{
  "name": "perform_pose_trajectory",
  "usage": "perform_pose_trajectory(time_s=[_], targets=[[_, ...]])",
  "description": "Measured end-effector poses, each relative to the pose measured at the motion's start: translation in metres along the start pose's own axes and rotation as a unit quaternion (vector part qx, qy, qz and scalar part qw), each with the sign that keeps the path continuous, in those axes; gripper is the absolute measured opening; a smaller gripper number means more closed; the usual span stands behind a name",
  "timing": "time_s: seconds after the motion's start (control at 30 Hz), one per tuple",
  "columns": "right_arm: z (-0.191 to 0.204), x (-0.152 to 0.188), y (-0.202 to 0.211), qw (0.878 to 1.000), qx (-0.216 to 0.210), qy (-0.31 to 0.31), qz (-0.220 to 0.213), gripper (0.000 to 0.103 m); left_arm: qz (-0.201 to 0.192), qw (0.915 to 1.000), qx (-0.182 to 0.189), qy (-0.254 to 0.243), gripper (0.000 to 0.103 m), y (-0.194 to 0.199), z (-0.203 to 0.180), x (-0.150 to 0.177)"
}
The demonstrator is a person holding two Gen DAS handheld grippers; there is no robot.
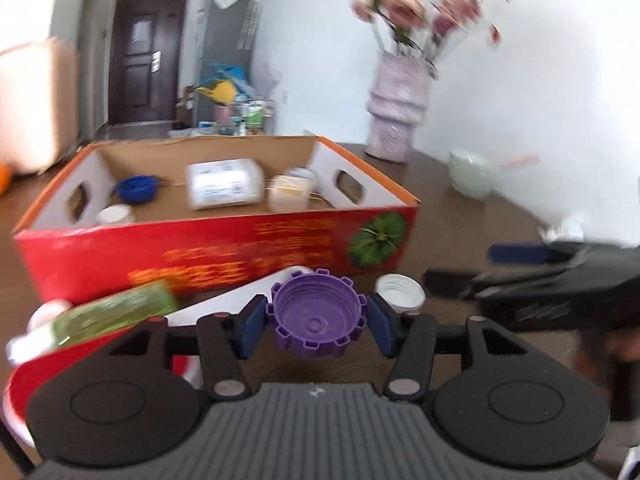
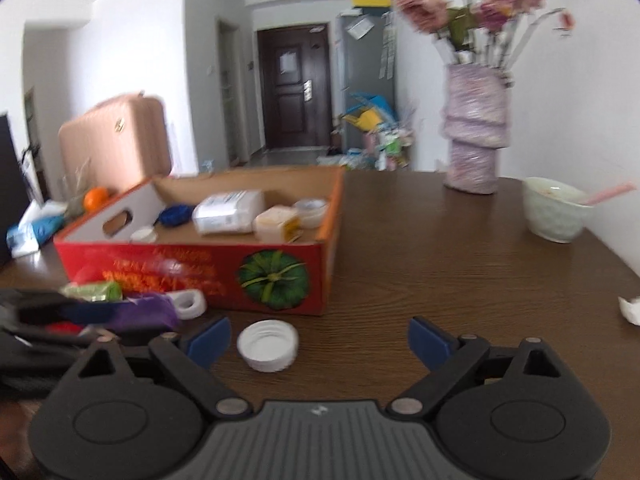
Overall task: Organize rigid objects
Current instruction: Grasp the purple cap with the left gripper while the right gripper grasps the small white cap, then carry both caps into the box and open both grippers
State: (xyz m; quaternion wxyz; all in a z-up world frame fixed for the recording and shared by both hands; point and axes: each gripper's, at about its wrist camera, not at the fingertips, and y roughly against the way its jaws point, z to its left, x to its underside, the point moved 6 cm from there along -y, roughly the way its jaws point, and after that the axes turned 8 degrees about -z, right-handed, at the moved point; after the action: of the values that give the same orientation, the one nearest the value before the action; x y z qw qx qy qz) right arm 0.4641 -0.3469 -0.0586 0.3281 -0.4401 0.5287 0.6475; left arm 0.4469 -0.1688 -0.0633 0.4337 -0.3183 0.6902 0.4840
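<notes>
While several items already sit in the box (image 1: 224, 240), the left gripper (image 1: 318, 320) clenches a purple cap (image 1: 318, 316); the right gripper (image 2: 320, 338) gapes beside a white cap (image 2: 267, 345) waiting on the tabletop (image 2: 460, 280).

Printing on red box (image 1: 224, 252) smeared by blur, unreadable. Flowers (image 1: 404, 8) at upper right streaked, cropped by top edge. Red container (image 1: 24, 380) at lower left half hidden behind gripper body
</notes>
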Motion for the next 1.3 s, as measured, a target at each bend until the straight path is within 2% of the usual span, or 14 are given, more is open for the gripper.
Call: perform_pose_trajectory(time_s=[0.03, 0.1, 0.17, 0.2, 0.23, 0.27, 0.4, 0.47, 0.53, 0.57, 0.67, 0.93, 1.1, 1.3], targets=[[0.006, 0.002, -0.008, 1.0, -0.002, 0.008, 0.011, 0.094, 0.002, 0.9999, -0.006, 0.013, 0.054, 0.005, 0.008, 0.0], [0.02, 0.009, -0.032, 0.998, -0.011, 0.027, 0.052, 0.085, 0.006, 0.9994, -0.024, 0.024, 0.054, 0.013, 0.022, 0.001], [0.033, 0.014, -0.046, 0.996, -0.023, 0.04, 0.075, 0.063, 0.0, 0.9986, -0.04, 0.034, 0.054, 0.024, 0.034, -0.002], [0.037, 0.014, -0.048, 0.996, -0.029, 0.036, 0.073, 0.057, -0.006, 0.9981, -0.047, 0.039, 0.054, 0.03, 0.039, -0.005], [0.04, 0.014, -0.049, 0.996, -0.03, 0.033, 0.072, 0.042, -0.012, 0.9977, -0.052, 0.041, 0.054, 0.035, 0.042, -0.008], [0.043, 0.012, -0.05, 0.996, -0.028, 0.035, 0.071, 0.04, -0.016, 0.9975, -0.056, 0.04, 0.054, 0.041, 0.044, -0.01], [0.05, 0.002, -0.032, 0.998, -0.034, 0.02, 0.045, 0.04, -0.029, 0.9971, -0.064, 0.029, 0.054, 0.067, 0.046, -0.018], [0.058, -0.011, 0.004, 0.999, -0.042, 0.011, 0.009, 0.04, -0.042, 0.9959, -0.078, 0.018, 0.055, 0.087, 0.047, -0.018], [0.062, -0.013, 0.019, 0.999, -0.046, 0.01, -0.001, 0.04, -0.046, 0.9944, -0.095, 0.001, 0.055, 0.106, 0.046, -0.013], [0.072, -0.016, 0.045, 0.998, -0.054, 0.01, -0.018, 0.04, -0.047, 0.9943, -0.095, 0.003, 0.055, 0.118, 0.046, -0.01], [0.08, -0.015, 0.073, 0.998, -0.062, 0.008, -0.029, 0.04, -0.048, 0.9946, -0.089, 0.019, 0.055, 0.15, 0.045, -0.004], [0.118, 0.005, 0.164, 0.995, -0.077, 0.028, -0.054, 0.04, -0.084, 0.9928, -0.084, 0.011, 0.055, 0.22, 0.027, 0.0], [0.122, 0.008, 0.19, 0.995, -0.076, 0.031, -0.064, 0.04, -0.104, 0.992, -0.071, 0.005, 0.055, 0.236, 0.016, -0.001], [0.12, 0.003, 0.184, 0.994, -0.077, 0.027, -0.073, 0.04, -0.094, 0.9928, -0.073, 0.011, 0.055, 0.219, 0.023, -0.005]])
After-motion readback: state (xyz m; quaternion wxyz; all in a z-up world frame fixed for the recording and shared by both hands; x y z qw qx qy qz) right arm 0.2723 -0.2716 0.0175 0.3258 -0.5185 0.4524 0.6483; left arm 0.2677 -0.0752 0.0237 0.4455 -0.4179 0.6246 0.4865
